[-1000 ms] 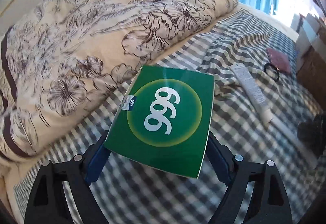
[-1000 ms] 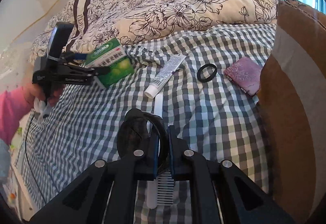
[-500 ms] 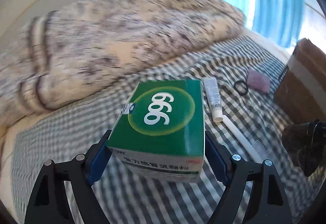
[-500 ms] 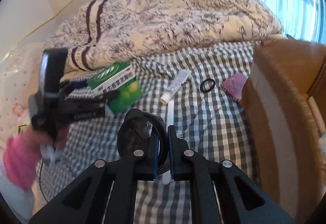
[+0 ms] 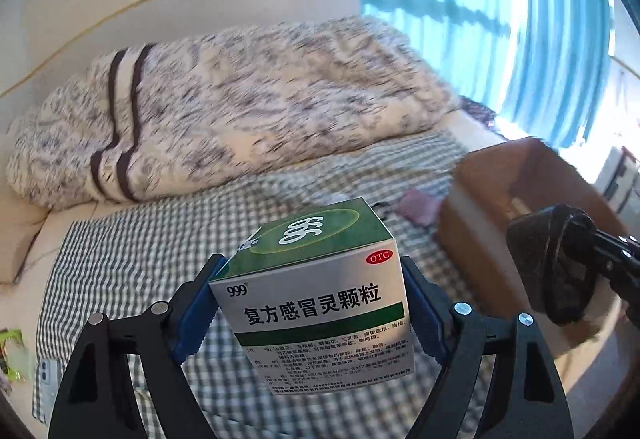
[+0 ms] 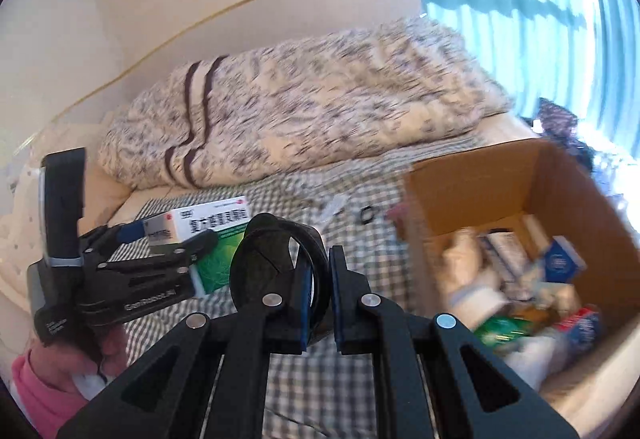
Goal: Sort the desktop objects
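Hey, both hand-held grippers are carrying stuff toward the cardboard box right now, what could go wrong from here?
The left hand-held gripper pinches the green medicine box only by its sides, in mid-air; the box could slip or crush. The right hand-held gripper grips just the edge of a black round object, which might twist loose. The cardboard box is already crowded, so drops could land awkwardly.

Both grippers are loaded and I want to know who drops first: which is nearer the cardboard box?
Right. The right gripper with its black item hangs beside the box; the left gripper is farther off, over the checked sheet.
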`<control>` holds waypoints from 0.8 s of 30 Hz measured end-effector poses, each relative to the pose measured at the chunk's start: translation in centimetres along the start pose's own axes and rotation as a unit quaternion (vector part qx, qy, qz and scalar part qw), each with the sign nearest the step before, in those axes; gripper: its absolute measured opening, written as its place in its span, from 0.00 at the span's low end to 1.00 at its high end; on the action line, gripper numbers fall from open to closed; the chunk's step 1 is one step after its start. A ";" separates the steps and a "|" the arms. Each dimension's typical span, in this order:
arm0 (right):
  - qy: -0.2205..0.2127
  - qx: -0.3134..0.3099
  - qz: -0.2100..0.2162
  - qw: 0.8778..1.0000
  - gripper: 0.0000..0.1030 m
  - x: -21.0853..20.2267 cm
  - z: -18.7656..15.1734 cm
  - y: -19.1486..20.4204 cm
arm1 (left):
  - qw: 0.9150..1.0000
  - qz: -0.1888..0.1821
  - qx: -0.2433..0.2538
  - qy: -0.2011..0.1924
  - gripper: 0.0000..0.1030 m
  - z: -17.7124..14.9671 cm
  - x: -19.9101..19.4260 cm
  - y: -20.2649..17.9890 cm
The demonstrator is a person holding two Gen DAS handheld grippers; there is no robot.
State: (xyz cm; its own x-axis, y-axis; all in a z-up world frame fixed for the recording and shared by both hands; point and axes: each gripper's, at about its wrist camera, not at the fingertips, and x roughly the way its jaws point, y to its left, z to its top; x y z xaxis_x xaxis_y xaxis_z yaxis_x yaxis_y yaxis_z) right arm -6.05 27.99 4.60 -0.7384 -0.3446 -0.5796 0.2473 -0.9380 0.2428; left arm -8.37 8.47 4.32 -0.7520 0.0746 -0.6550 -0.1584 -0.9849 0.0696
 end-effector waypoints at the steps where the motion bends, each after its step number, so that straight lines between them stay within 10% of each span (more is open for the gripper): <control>1: -0.007 0.005 -0.008 1.000 0.08 -0.9 0.3 -0.9 | 1.000 -0.006 0.005 -0.004 0.83 0.3 -0.5 -0.9; 12: -0.002 0.081 -0.123 0.989 0.12 -3.2 1.1 -12.4 | 0.990 -0.124 0.068 -0.029 0.83 3.9 -0.5 -15.5; 14: 0.024 0.088 -0.116 0.989 0.32 -2.1 0.7 -13.7 | 0.986 -0.136 0.088 -0.030 0.89 3.6 0.5 -17.2; 17: 0.021 0.102 -0.144 0.984 0.58 -2.0 0.3 -14.9 | 0.985 -0.117 0.121 -0.038 1.00 2.8 0.8 -17.8; 24: -0.015 0.096 -0.125 0.987 0.58 -2.7 1.2 -14.0 | 0.992 -0.096 0.074 -0.035 1.00 2.9 1.2 -14.0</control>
State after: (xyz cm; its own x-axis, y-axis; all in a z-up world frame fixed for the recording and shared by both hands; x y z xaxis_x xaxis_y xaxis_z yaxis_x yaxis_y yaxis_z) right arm -8.31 42.06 3.71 -0.7802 -0.0999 -0.6175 -0.0656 -0.9687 0.2395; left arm -8.90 22.76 4.80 -0.7403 0.2743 -0.6138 -0.3917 -0.9180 0.0621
